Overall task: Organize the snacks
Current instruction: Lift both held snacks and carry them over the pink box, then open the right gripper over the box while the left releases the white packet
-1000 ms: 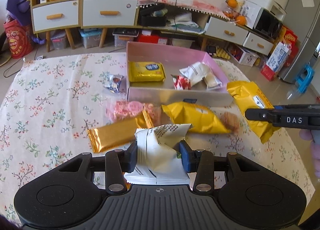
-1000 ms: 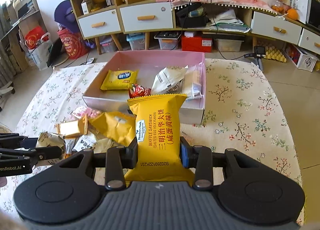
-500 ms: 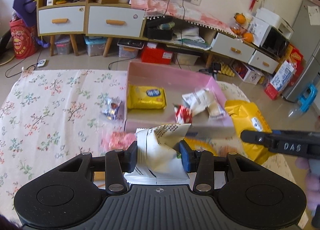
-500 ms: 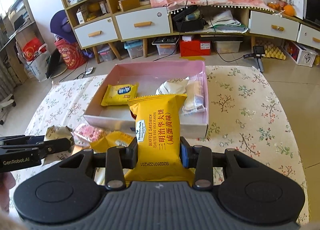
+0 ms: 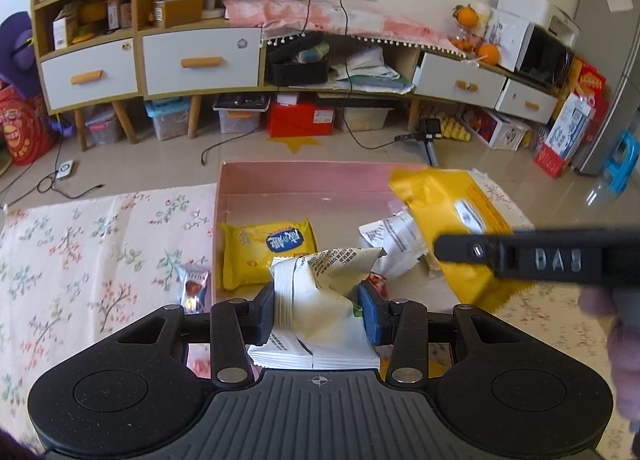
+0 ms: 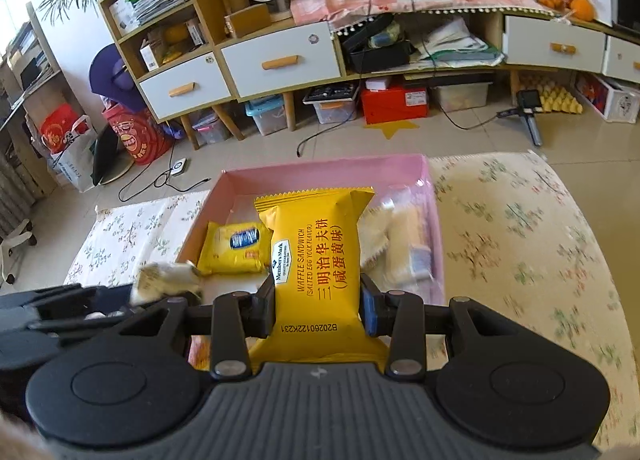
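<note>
Far left on the floral tabletop (image 5: pixel 100 244) there's a small candy wrapper (image 5: pixel 194 287) lying just outside the pink box (image 5: pixel 300 179), too small to read. Inside the box at its left sits a flat yellow biscuit pack (image 5: pixel 266 254) with a blue oval logo in Chinese characters that I can't make out.

The left tool (image 5: pixel 318 310) is pinching a crumpled white snack packet (image 5: pixel 320 300), both blue-padded fingers pressed into its sides. There's fine black print on the wrapper, but it's too small to read. It's held up over the near edge of the box.

Moving right, there's another white wrapper (image 5: pixel 394 240) in the box with tiny print, and in the right wrist view some blurry clear-wrapped biscuits (image 6: pixel 408 248) along the right wall.

The right tool (image 6: pixel 318 310) is clamped on a yellow Member's Mark pack (image 6: pixel 316 256), held above the box. That one reads clearly: "WAFFLE SANDWICH (SALTED EGG YOLK FLAVOR)", Chinese text 三明治华夫饼(咸蛋黄味), and a code "B20260122K231" near the bottom. From the left wrist view the right tool's side says "DAS".
</note>
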Motion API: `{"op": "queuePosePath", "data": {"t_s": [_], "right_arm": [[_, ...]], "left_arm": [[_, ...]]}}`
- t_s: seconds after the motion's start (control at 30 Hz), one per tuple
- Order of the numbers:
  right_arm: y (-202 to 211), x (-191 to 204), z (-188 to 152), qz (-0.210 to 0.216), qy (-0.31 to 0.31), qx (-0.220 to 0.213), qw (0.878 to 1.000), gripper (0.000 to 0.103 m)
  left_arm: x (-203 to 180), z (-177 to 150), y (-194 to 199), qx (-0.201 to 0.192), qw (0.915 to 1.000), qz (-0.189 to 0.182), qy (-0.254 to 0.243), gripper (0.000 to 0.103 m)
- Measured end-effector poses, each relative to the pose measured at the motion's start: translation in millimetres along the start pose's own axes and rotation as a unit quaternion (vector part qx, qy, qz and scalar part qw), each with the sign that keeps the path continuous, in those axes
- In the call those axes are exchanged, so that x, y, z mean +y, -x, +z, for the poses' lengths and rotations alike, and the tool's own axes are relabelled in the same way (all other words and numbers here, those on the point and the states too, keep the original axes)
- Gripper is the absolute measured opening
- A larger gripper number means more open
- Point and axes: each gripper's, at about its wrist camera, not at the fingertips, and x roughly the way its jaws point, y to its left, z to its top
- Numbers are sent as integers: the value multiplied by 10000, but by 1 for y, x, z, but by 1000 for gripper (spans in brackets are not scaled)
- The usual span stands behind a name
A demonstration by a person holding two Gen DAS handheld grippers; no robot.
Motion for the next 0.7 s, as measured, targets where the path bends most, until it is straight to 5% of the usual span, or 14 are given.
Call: {"op": "queuePosePath", "data": {"t_s": [0.3,0.4,0.7], "right_arm": [[-42,16,36,142,703,11,9974,37],[-57,17,38,127,778,81,9969,37],[-80,19,35,-18,859,336,9957,37]], "left_arm": [[5,6,-22,10,9995,-178,-252,41],[8,9,-30,36,9995,-156,-277,31],[19,5,-48,85,9997,-213,-78,31]]}}
